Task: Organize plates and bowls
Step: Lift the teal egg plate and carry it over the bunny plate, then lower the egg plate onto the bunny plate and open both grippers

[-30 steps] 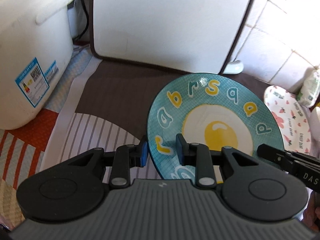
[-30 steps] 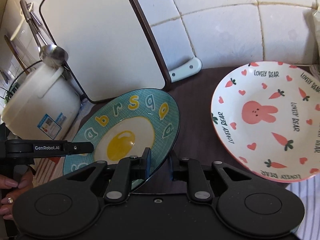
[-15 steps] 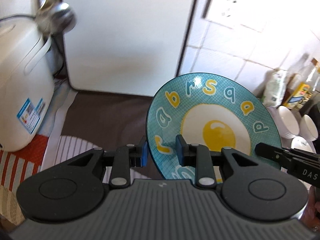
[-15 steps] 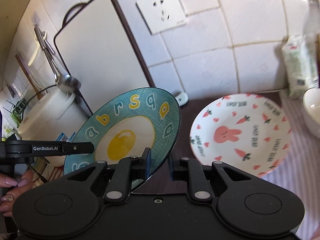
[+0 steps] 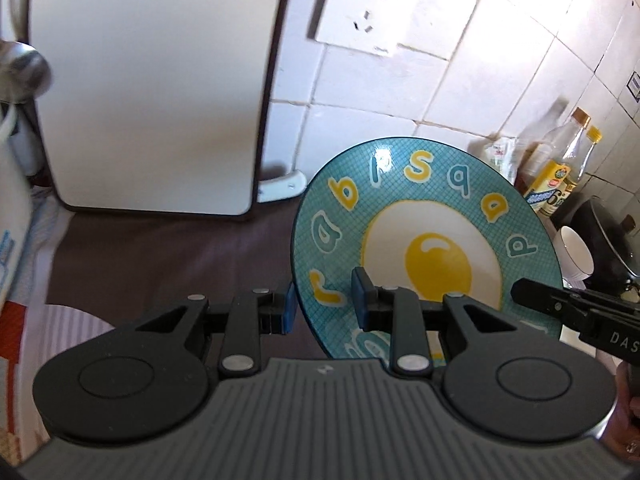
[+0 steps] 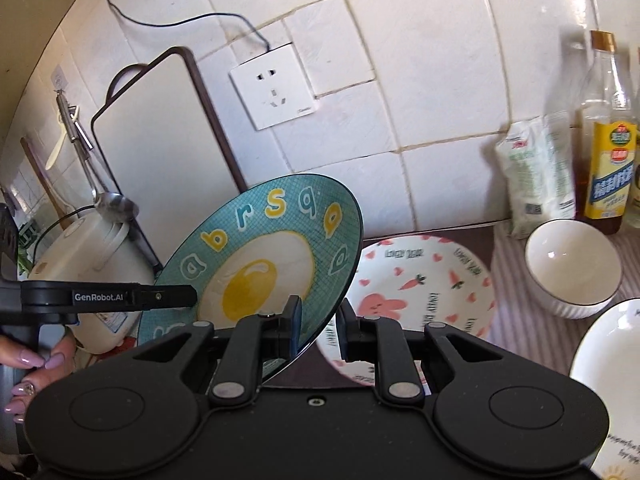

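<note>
Teal egg plate (image 5: 424,240) aloft, rim inside left gripper (image 5: 324,304), right gripper (image 6: 318,326)

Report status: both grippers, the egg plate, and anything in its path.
Left gripper and right gripper both shut on egg plate, held tilted off the counter. Bunny plate below right. Nothing blocking.

A home kitchen: tiled wall (image 6: 420,60), rice cooker (image 6: 80,264), cutting board (image 6: 160,152), oil bottle (image 6: 608,148).
</note>
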`<state>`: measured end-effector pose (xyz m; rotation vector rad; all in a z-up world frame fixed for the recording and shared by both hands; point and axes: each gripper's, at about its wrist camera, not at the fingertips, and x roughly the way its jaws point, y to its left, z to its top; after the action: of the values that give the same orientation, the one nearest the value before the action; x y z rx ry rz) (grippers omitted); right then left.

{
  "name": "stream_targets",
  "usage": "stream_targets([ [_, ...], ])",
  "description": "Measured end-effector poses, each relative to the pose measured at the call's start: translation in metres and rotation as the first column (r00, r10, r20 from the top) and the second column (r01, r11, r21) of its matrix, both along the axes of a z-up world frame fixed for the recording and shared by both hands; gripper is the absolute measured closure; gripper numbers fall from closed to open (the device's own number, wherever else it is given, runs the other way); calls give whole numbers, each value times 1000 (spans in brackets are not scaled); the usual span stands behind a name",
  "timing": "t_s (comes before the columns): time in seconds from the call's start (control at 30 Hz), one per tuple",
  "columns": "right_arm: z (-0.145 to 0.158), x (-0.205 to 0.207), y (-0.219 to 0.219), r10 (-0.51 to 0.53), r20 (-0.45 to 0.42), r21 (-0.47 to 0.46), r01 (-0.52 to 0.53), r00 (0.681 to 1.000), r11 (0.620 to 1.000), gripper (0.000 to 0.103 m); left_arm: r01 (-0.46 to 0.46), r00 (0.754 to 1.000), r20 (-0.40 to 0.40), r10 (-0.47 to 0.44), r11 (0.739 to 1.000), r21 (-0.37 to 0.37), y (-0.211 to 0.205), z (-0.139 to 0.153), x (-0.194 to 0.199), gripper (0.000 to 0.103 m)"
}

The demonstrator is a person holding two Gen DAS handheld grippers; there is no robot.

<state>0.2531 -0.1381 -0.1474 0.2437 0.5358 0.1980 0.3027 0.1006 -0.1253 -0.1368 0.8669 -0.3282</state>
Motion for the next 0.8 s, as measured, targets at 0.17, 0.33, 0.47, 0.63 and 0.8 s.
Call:
stream_targets([
  [0.17,-7,5,-17,-40,-24,2,40,999,999,80,46,999,-28,-46,999,-7,-23,-14,12,77],
  [0.33,-19,14,-31,-76,-62,12,77,995,997,80,73,995,-72,-74,997,-15,-36,-33,28,77],
  [0.47,-29,22,-40,-90,-90,20,92,992,996,80,75,991,-107,-76,997,-12,-46,-48,40,77],
  [0.63,-42,36,-48,-101,-129,47,107,986,993,80,72,986,-150,-71,997,5,-53,-63,55,77],
  [0.8,-53,50,-57,-116,-171,98,134,978,986,80,76,982,-176,-69,997,34,-61,-73,68,77],
])
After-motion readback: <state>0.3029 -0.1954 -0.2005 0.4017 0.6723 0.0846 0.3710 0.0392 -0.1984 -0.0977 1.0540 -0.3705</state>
